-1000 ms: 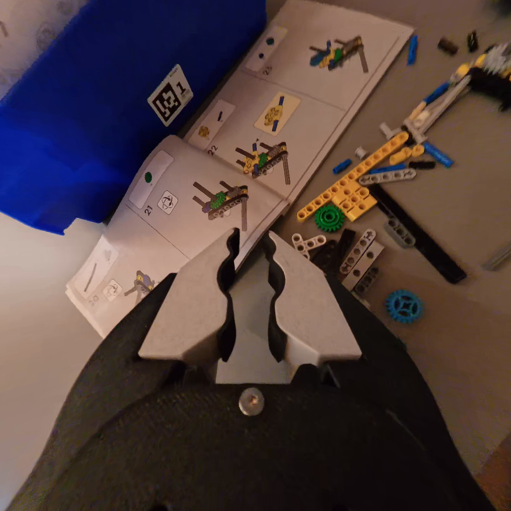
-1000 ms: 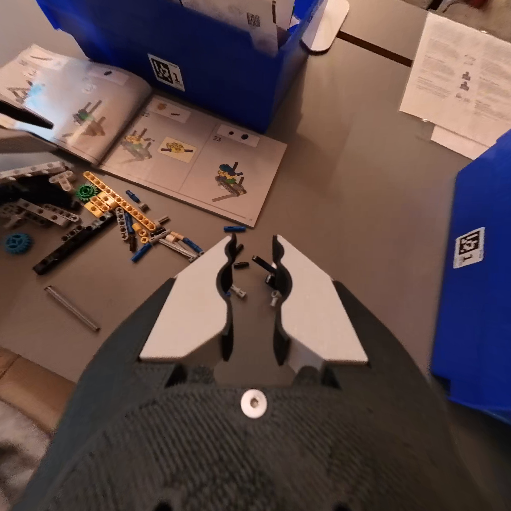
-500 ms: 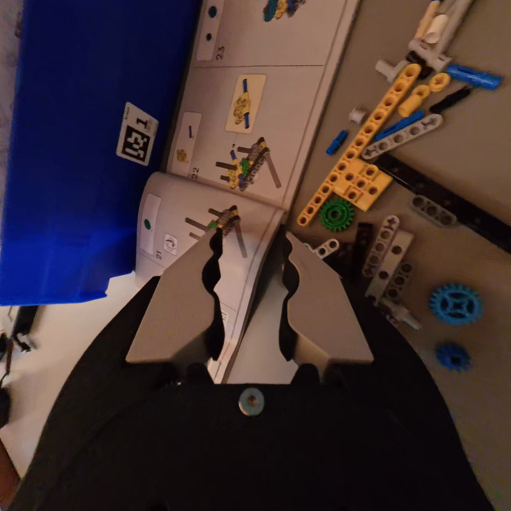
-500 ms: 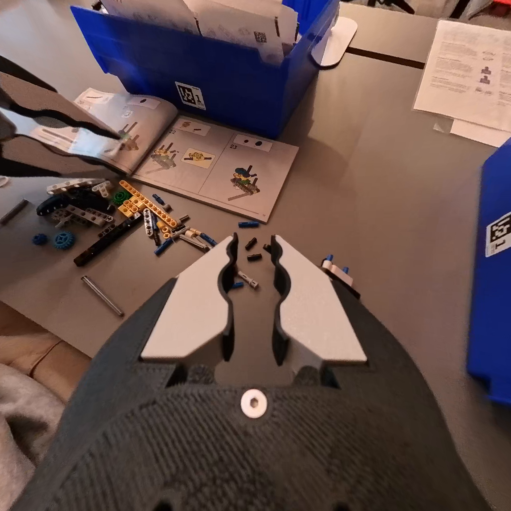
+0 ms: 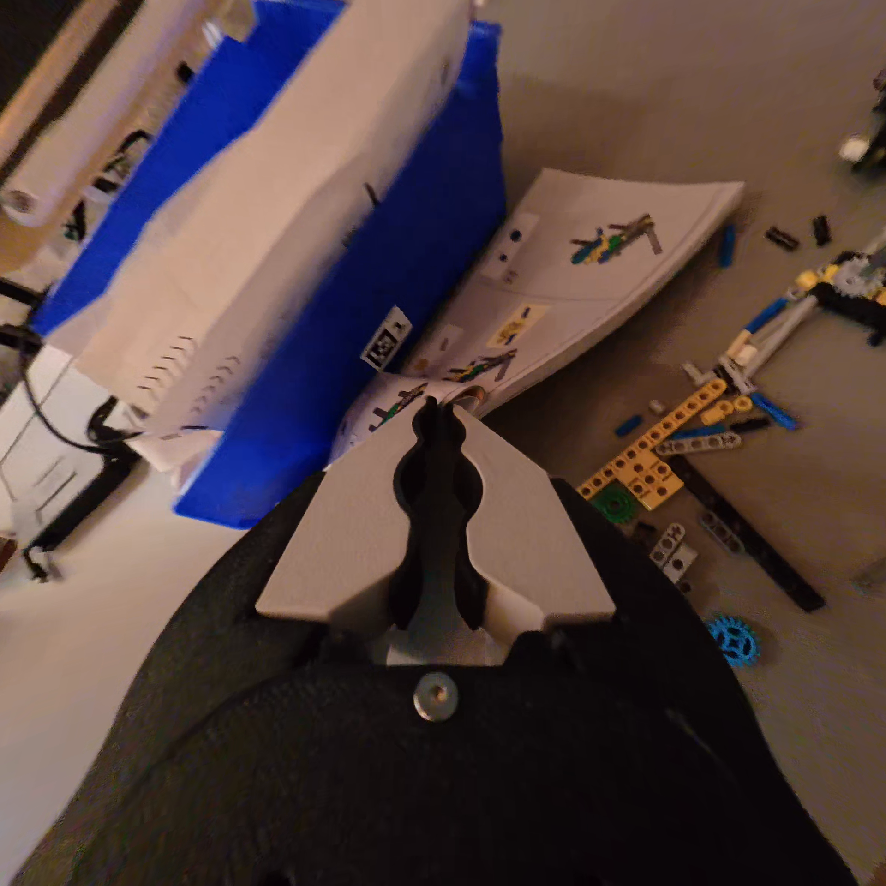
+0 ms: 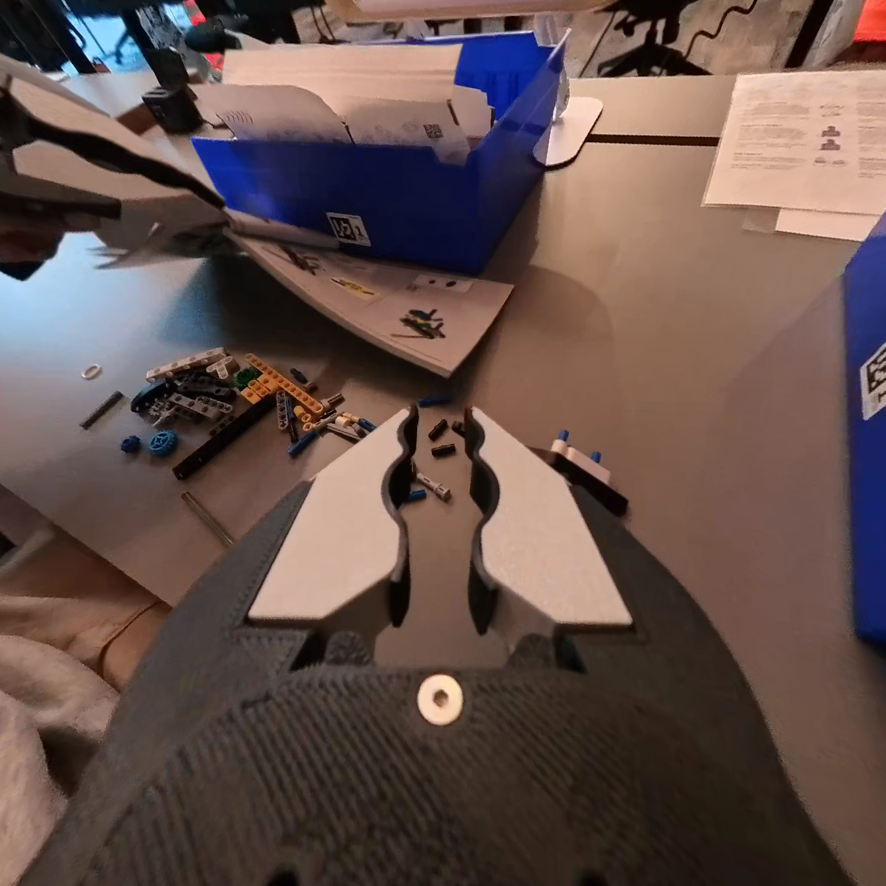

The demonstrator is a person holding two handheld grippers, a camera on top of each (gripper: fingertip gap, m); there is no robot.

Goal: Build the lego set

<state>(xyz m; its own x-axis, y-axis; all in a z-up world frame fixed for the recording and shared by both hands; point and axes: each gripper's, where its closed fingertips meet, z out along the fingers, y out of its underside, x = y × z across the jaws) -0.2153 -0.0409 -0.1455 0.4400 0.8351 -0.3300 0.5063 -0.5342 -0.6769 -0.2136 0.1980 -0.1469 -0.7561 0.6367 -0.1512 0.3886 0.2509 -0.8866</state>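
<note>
My left gripper is shut on the edge of a page of the open instruction booklet and holds that side lifted off the table. The right wrist view shows it pinching the booklet at far left. Loose Lego parts lie to its right: a yellow beam, a green gear, a blue gear, a long black beam. My right gripper is open and empty above small black pins. A white and black piece with blue pins lies beside its right finger.
A blue bin full of white cartons stands behind the booklet. A second blue bin stands at the right. Printed sheets lie at the back right. A grey axle lies near the table's front edge. A partly built assembly lies at the far right. The tips of one gripper are about 25 cm away from the tips of the other. About 15 cm separates my left fingertips from the long black beam. It is also in sight in the right wrist view.
My left gripper has shut on the booklet's page and raised it, so the booklet now bends up. My right gripper has drawn back and tilted up, still open.
</note>
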